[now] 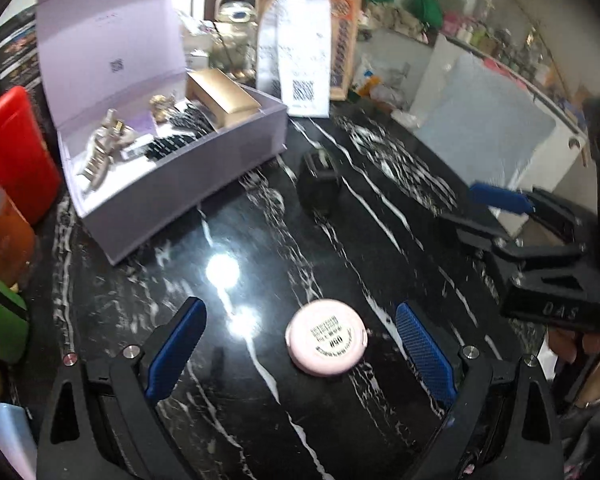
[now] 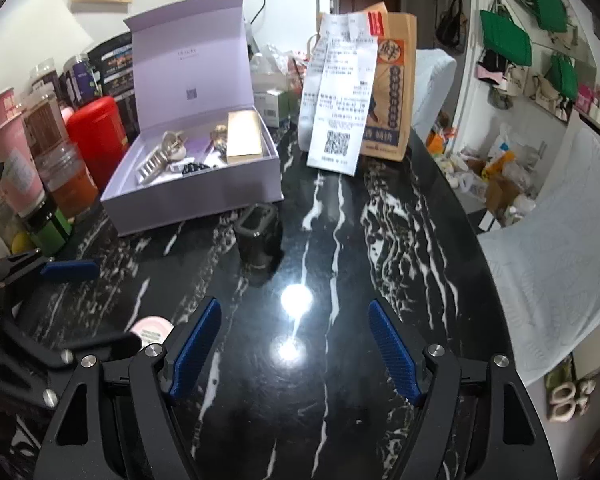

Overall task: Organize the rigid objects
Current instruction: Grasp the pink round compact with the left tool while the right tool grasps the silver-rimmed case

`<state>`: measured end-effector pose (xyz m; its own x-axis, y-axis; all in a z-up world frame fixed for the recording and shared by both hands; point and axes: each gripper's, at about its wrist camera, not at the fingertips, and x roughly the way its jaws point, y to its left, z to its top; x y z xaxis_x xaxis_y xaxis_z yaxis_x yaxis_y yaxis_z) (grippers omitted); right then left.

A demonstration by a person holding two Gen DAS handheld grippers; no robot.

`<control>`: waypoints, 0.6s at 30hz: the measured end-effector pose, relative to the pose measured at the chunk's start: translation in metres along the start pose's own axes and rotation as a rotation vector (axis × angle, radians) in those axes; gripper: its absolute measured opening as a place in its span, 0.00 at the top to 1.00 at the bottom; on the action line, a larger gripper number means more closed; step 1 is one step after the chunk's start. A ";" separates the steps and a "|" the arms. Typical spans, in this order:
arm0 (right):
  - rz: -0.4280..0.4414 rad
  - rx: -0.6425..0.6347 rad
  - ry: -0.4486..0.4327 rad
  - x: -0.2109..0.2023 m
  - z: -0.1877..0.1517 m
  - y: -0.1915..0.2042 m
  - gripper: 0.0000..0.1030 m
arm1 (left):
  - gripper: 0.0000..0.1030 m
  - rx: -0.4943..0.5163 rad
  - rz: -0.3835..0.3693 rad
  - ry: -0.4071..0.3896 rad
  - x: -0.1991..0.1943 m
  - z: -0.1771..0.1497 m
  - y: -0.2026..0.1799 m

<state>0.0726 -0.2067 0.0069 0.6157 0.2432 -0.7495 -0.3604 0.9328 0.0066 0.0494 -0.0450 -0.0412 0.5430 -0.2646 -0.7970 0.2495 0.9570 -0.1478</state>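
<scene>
Black marble bench (image 1: 260,420) is carrying a round pink compact (image 1: 326,336), lying between the spread fingers of the left gripper (image 1: 300,354), untouched. Right gripper (image 2: 296,354) is hovering released over bare bench. Farther off, an open lilac box (image 2: 196,196) is sitting left of a small black case (image 2: 258,236).

Lamp glare on glossy tabletop (image 2: 340,248); left view blurred; fisheye edges.

left gripper (image 1: 300,344), right gripper (image 2: 296,348) — jaws apart
</scene>
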 end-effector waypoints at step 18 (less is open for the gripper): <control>0.101 0.010 0.082 0.053 0.014 0.000 0.25 | 0.29 -0.057 -0.037 0.051 0.019 -0.013 0.022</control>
<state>0.1144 -0.1905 -0.0236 0.5167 0.3140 -0.7965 -0.4107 0.9072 0.0913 0.0546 -0.0280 -0.0678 0.4922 -0.2952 -0.8189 0.2222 0.9522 -0.2098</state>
